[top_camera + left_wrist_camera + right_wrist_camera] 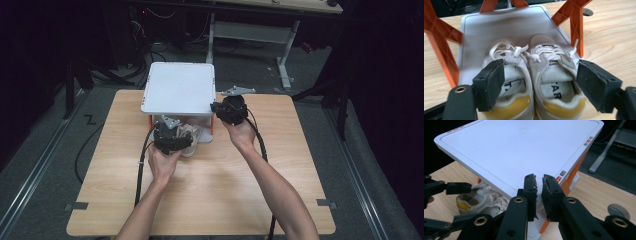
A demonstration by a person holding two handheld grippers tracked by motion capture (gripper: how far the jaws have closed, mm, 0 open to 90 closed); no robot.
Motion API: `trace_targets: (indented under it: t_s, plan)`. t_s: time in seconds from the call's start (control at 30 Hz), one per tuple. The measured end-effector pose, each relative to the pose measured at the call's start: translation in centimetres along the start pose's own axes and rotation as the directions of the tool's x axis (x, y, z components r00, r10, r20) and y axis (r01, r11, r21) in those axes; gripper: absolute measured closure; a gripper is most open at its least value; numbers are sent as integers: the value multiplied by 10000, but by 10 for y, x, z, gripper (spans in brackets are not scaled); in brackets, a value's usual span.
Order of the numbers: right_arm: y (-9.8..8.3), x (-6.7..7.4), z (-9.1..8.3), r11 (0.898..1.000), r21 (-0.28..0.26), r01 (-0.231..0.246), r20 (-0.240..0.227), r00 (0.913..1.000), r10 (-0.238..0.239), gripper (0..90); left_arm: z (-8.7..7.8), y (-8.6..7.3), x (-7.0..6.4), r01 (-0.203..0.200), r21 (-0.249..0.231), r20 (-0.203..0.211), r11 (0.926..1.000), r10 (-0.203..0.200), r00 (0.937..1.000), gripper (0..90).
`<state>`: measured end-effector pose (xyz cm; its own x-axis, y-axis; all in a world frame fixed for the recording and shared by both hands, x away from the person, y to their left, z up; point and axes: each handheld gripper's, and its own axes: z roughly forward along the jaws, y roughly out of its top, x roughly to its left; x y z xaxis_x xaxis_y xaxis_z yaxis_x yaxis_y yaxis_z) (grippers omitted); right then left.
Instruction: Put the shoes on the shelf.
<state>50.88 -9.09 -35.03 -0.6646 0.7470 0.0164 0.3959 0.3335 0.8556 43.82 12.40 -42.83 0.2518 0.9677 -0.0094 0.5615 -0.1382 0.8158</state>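
Note:
A pair of white sneakers with yellow heels (531, 82) stands on the lower white tray (506, 25) of a small rack with orange legs (441, 50). The heels face me. My left gripper (541, 66) is open, one pad outside each shoe's heel. From above, the left gripper (184, 136) is at the rack's front opening, by the sneakers (192, 136). My right gripper (539, 180) hovers at the near right corner of the rack's white top (519, 150). Its pads stand a slim gap apart with nothing between them. From above, the right gripper (216, 109) sits beside the top (177, 87).
The rack stands at the far middle of a wooden table (225, 200). A round grey grommet (618, 211) is set in the tabletop to the rack's right. Cables trail from both grippers toward me. Another desk's legs (285, 60) stand beyond the table.

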Motion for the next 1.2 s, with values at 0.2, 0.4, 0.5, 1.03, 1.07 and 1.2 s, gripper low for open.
trace_targets:
  t_s: [0.2, 0.4, 0.5, 1.03, 1.07, 1.2]
  plan:
    - [0, 1, 2, 10000, -45, 34, 3, 10000, -34, 830, -25, -13, -3, -497, 138, -68, 9987, 498, 9987, 190]
    - [1, 7, 7, 9996, -3, 281, -68, 9996, -281, 836, -43, -39, 4, -78, 661, -136, 9978, 87, 9999, 157]
    - [2, 9, 9, 9996, 14, 280, -24, 9996, -280, 838, -40, -48, 4, -8, 1028, -132, 9947, 21, 9999, 155]
    - [5, 7, 10, 9994, 196, 281, -51, 9996, -280, 859, 8, -60, -10, 390, 1970, -707, 9796, -255, 9972, 179]
    - [5, 7, 10, 9994, 194, 285, -48, 9996, -284, 865, 8, -60, -10, 385, 1944, -720, 9802, -248, 9971, 181]
    - [5, 7, 10, 9993, 189, 317, -30, 9995, -316, 879, 9, -59, -10, 485, 1939, -827, 9798, -329, 9960, 194]
